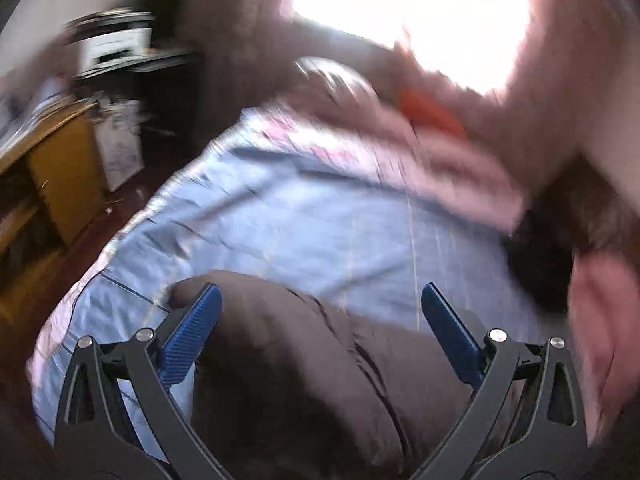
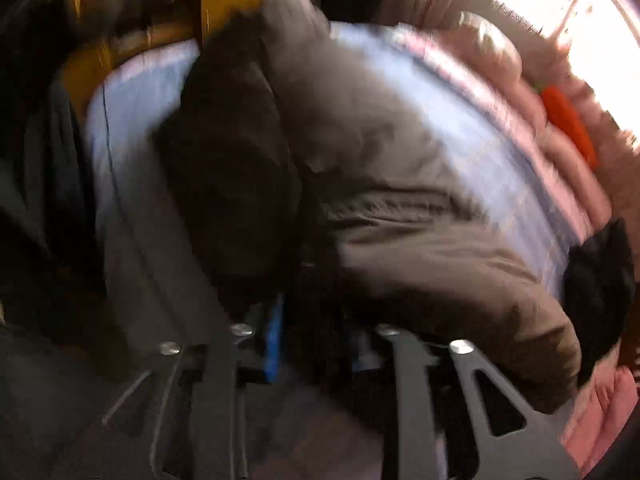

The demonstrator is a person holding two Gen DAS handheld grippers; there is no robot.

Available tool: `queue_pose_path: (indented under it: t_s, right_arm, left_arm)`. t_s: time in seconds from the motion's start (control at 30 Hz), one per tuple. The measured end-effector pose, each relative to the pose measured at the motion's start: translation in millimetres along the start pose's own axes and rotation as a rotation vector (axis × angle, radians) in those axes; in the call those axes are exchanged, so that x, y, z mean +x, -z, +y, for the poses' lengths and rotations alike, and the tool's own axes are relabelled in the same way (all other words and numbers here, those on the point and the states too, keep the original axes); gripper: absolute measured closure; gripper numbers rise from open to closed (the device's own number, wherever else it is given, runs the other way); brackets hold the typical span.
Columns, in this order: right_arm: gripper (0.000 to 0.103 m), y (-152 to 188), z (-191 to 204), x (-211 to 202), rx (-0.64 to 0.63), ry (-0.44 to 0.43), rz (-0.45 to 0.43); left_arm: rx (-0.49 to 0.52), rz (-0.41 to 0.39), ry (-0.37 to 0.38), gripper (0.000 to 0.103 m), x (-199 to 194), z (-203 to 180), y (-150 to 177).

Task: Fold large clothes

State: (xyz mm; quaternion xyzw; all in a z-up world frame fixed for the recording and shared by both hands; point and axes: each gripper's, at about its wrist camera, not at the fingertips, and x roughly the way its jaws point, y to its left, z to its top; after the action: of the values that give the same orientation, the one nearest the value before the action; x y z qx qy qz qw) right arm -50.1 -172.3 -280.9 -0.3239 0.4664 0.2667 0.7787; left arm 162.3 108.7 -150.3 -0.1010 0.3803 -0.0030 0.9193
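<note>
While the brown coat (image 1: 288,360) lies lengthwise on the bed (image 1: 320,232), left tongs (image 1: 320,312) gape empty above it; right tongs' (image 2: 316,344) grip is blurred.

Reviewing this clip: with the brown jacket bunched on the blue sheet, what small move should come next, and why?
Probably bring the left gripper down onto the near edge of the brown jacket and close on it. Its jaws stand wide open with nothing between them, and the jacket still lies bunched, not flat, on the blue sheet. The right gripper is too blurred to judge.
</note>
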Motion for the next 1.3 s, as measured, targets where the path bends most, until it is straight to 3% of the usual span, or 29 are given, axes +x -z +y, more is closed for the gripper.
queue_pose_path:
  t_s: [0.03, 0.07, 0.17, 0.23, 0.3, 0.4, 0.47, 0.57, 0.77, 0.87, 1.0, 1.2, 1.23, 1.27, 1.3]
  right_arm:
    - [0.019, 7, 1, -1, 0.021, 0.080, 0.011]
    - [0.009, 11, -1, -5, 0.049, 0.136, 0.015]
    - [0.008, 21, -8, -16, 0.094, 0.235, 0.118]
    - [0.008, 28, -13, -32, 0.118, 0.230, 0.140]
    - [0.008, 31, -17, -56, 0.166, 0.183, 0.076]
    - [0.008, 24, -29, -91, 0.296, 0.109, -0.092]
    - [0.007, 19, -36, -89, 0.403, -0.096, -0.158]
    - [0.007, 0, -30, -59, 0.460, -0.304, -0.116]
    - [0.007, -57, -10, -35, 0.373, -0.393, -0.121]
    - [0.007, -71, -7, -19, 0.327, -0.435, -0.072]
    - [0.007, -75, 4, 16, 0.235, -0.380, 0.038]
    - [0.007, -59, -3, 48, 0.251, -0.310, 0.172]
    - [0.007, -59, -6, 53, 0.248, -0.262, 0.191]
    - [0.007, -58, -10, 59, 0.237, -0.152, 0.218]
    - [0.004, -57, -19, 69, 0.210, 0.019, 0.253]
  left_arm:
    - [0.032, 0.046, -0.014, 0.002, 10, -7, 8]
    - [0.060, 0.117, -0.027, 0.002, 23, -13, 16]
    - [0.032, 0.246, 0.007, 0.002, 45, -7, 35]
    - [0.021, 0.287, -0.027, 0.002, 49, 1, 44]
    - [0.029, 0.320, -0.079, 0.002, 54, 6, 49]
    - [0.089, 0.347, -0.142, 0.002, 60, 4, 62]
    - [0.145, 0.359, -0.187, 0.002, 60, -3, 72]
    - [0.217, 0.365, -0.235, 0.002, 61, -10, 86]
    - [0.325, 0.344, -0.292, 0.002, 59, -24, 100]
    - [0.354, 0.355, -0.304, 0.002, 61, -26, 109]
    - [0.385, 0.370, -0.311, 0.002, 63, -30, 118]
    - [0.412, 0.402, -0.284, 0.002, 67, -37, 135]
    - [0.413, 0.403, -0.282, 0.002, 67, -38, 138]
    - [0.414, 0.402, -0.287, 0.002, 67, -39, 140]
    - [0.420, 0.400, -0.297, 0.002, 67, -41, 142]
